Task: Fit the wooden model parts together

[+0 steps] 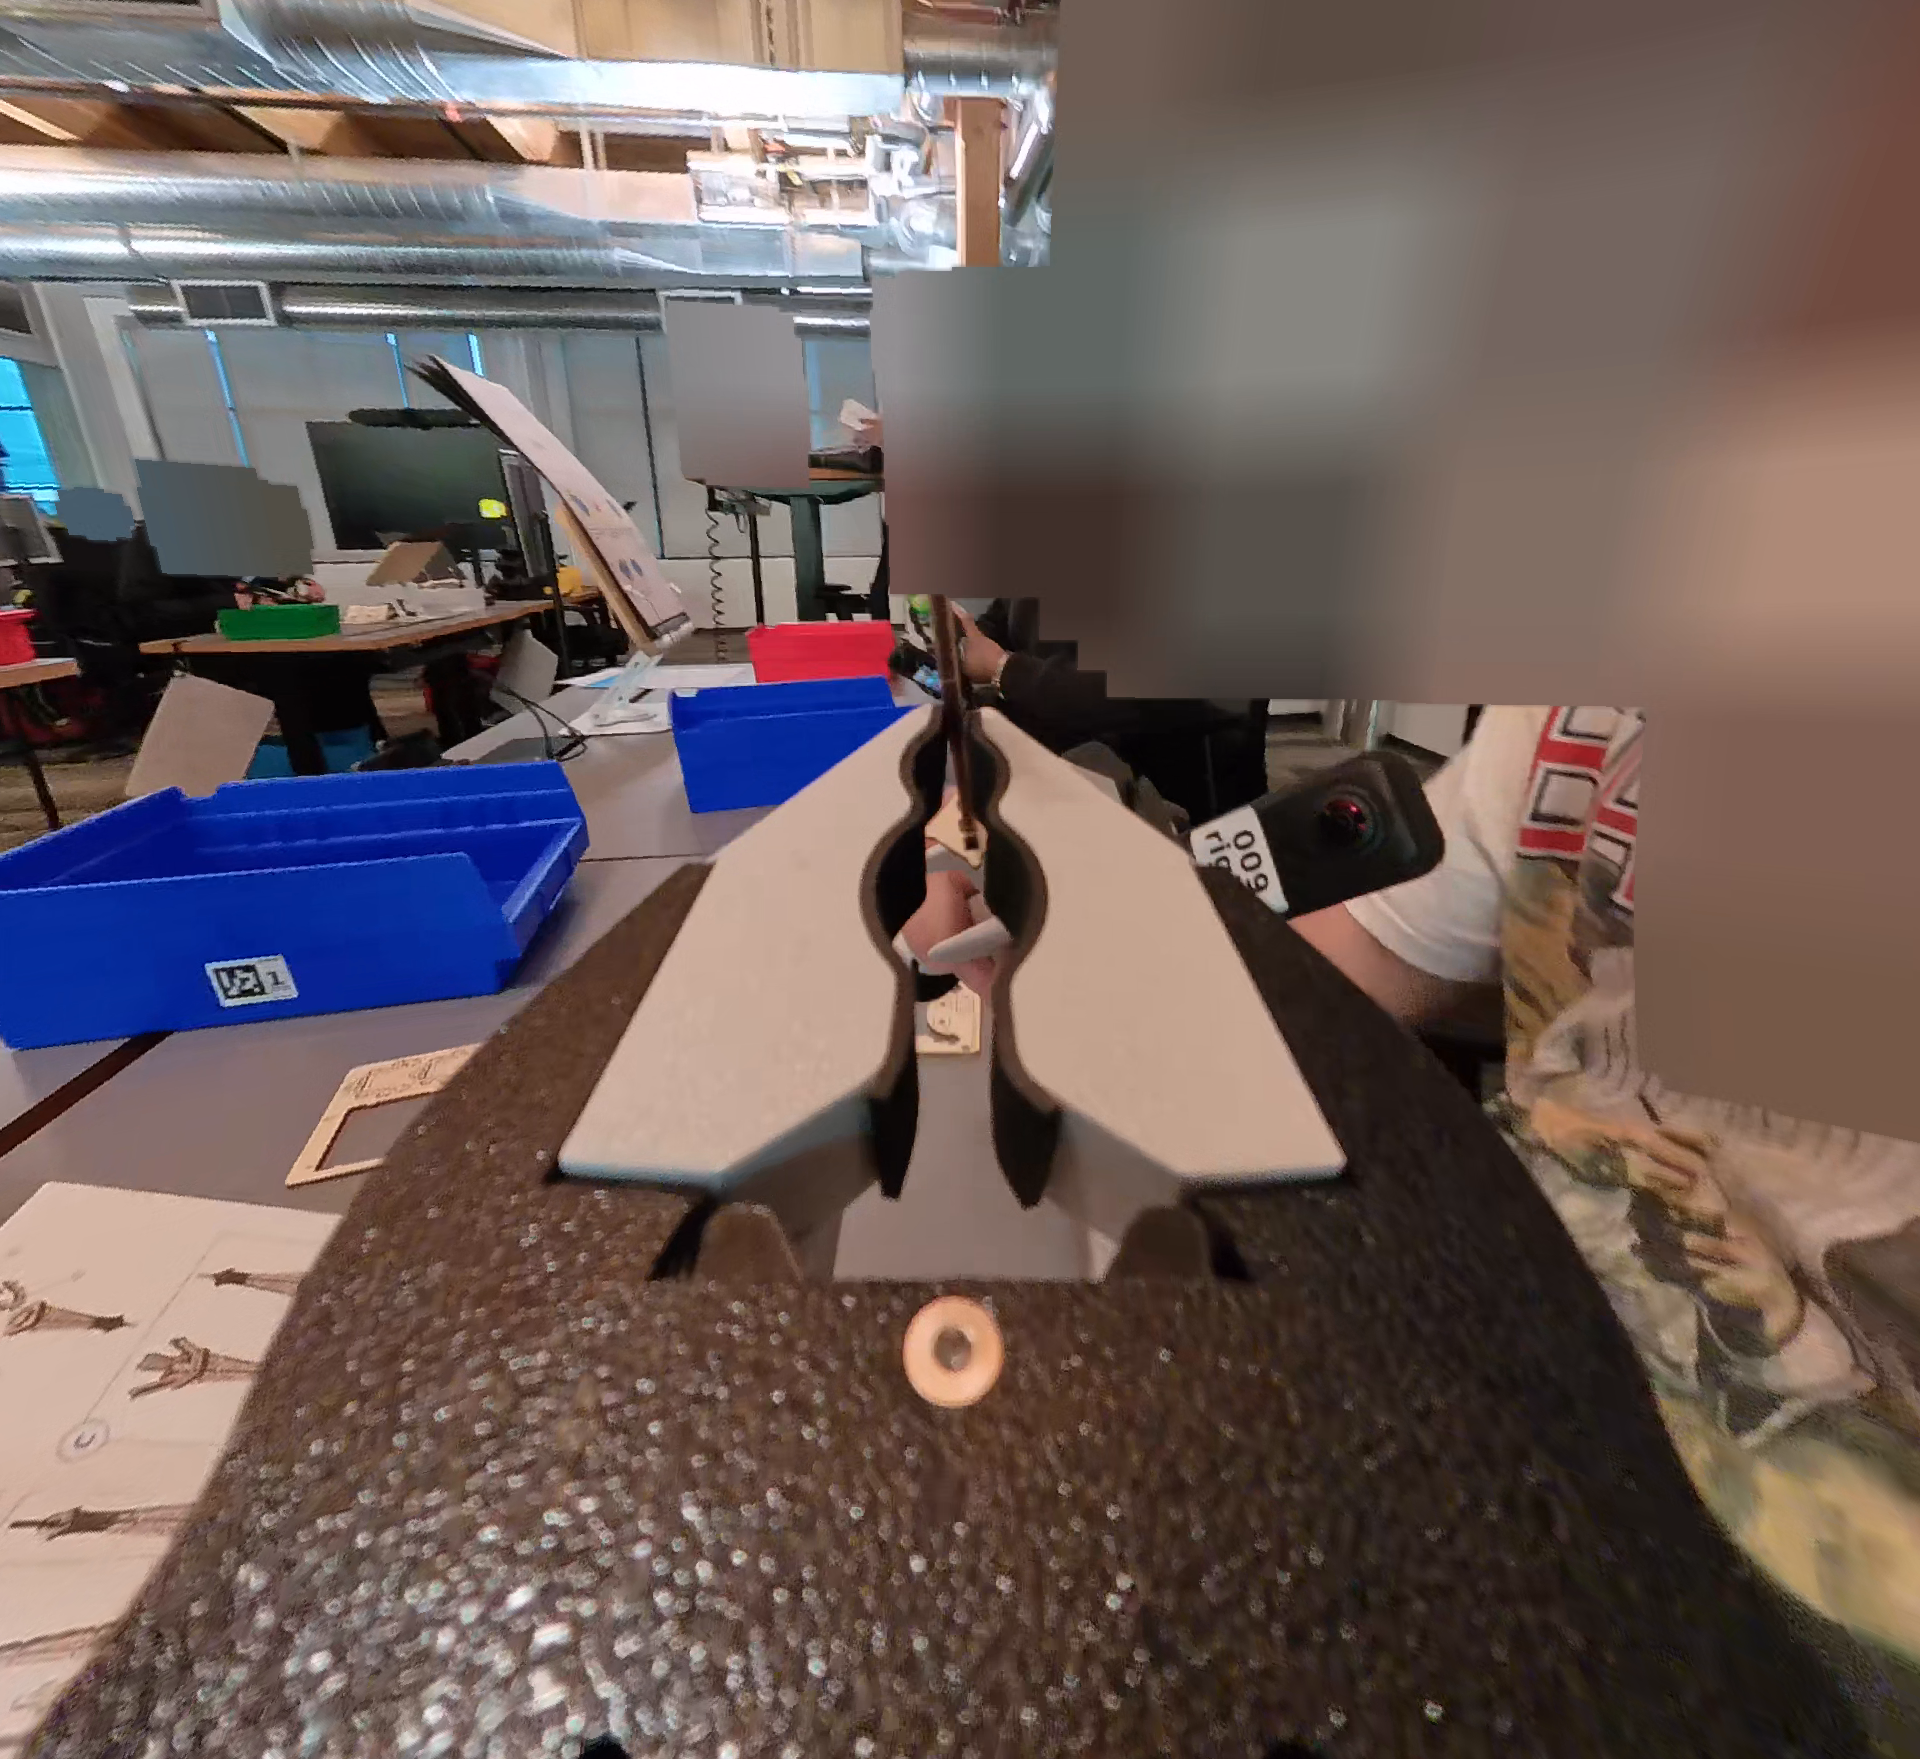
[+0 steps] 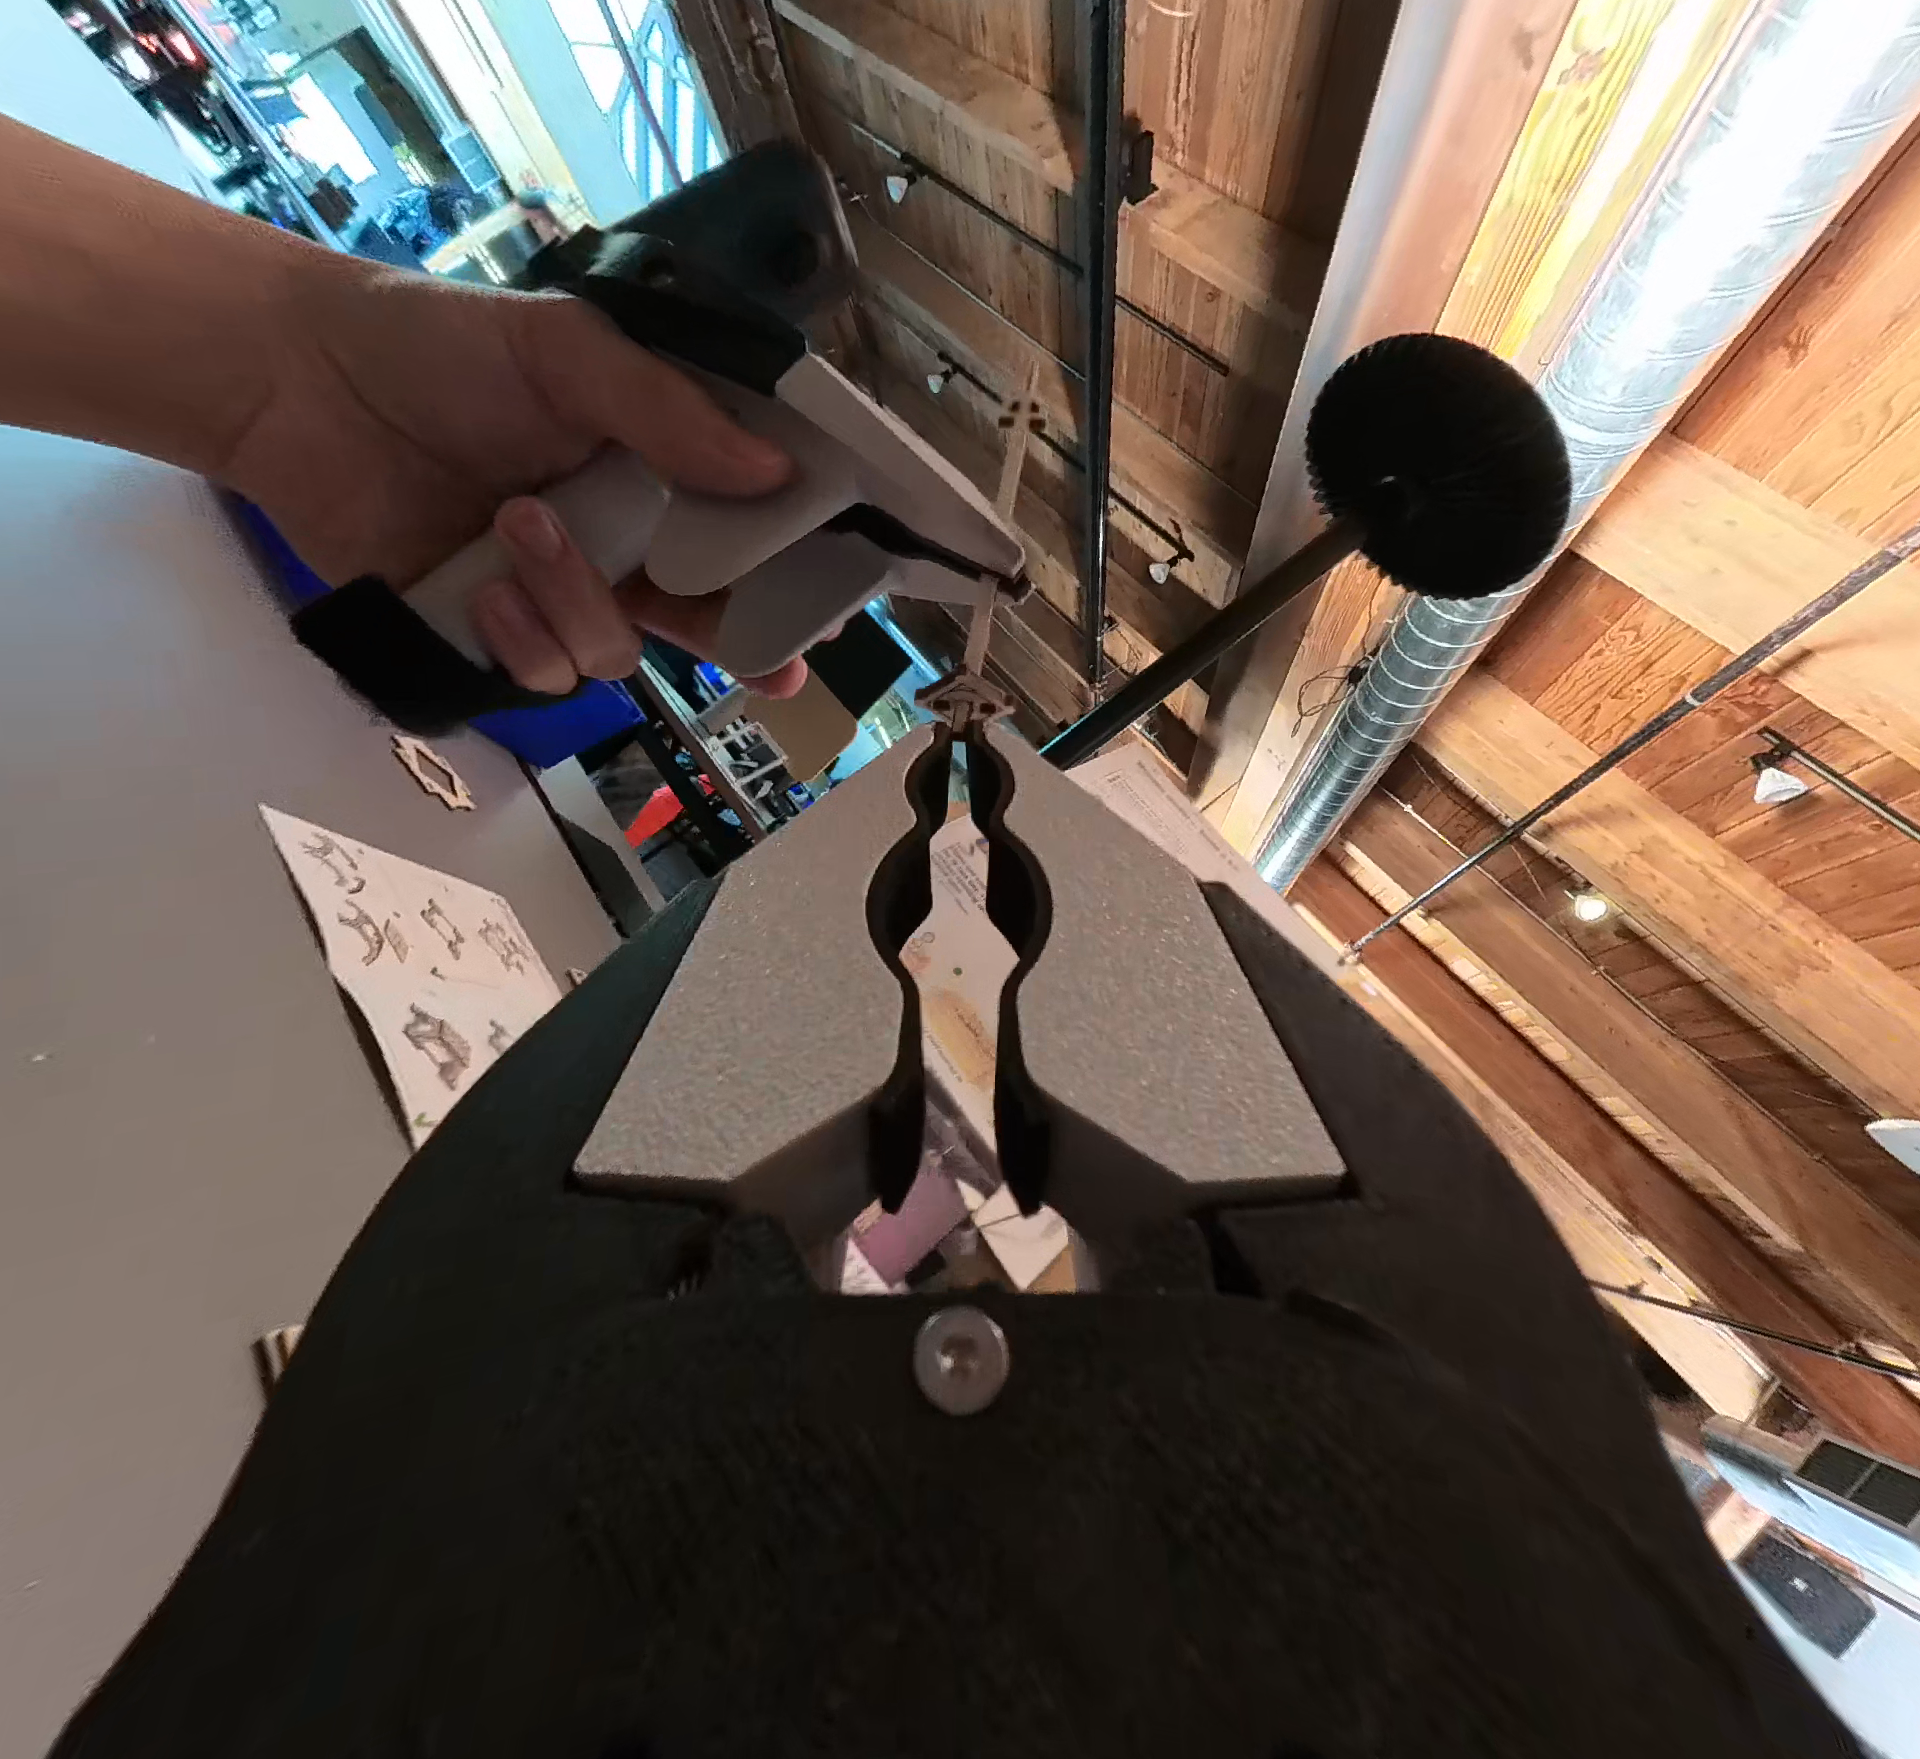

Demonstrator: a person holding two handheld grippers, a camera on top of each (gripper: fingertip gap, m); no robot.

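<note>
**Two held parts brought together above the bench**

The left gripper (image 1: 958, 743) has its jaws clamped on a thin wooden strip (image 1: 951, 660), seen edge-on and standing roughly upright from the tips. In the right wrist view the same strip (image 2: 1006, 483) runs through the tips of the left gripper (image 2: 1013, 579), with a person's hand (image 2: 436, 452) around its handle. The right gripper (image 2: 958, 741) has its jaws closed on a small wooden connector piece (image 2: 961, 699), which meets the lower end of the strip; whether the joint is seated cannot be told. Both parts are held in the air above the grey bench (image 1: 260, 1086).

On the bench, a leftover wooden frame sheet (image 1: 379, 1112) lies just beside the instruction sheet (image 1: 135, 1377) near the closer edge, and a blue bin (image 1: 270, 888) stands towards the left edge. A small loose wooden piece (image 2: 431, 771) rests beside the instruction sheet (image 2: 416, 940).

Judged step: pressing the strip's end into the connector's slot. To do it well, keep the strip in line with the slot, push along its length rather than sideways, and grip close to the joint, since so thin a strip would likely bend or snap under twist
</note>
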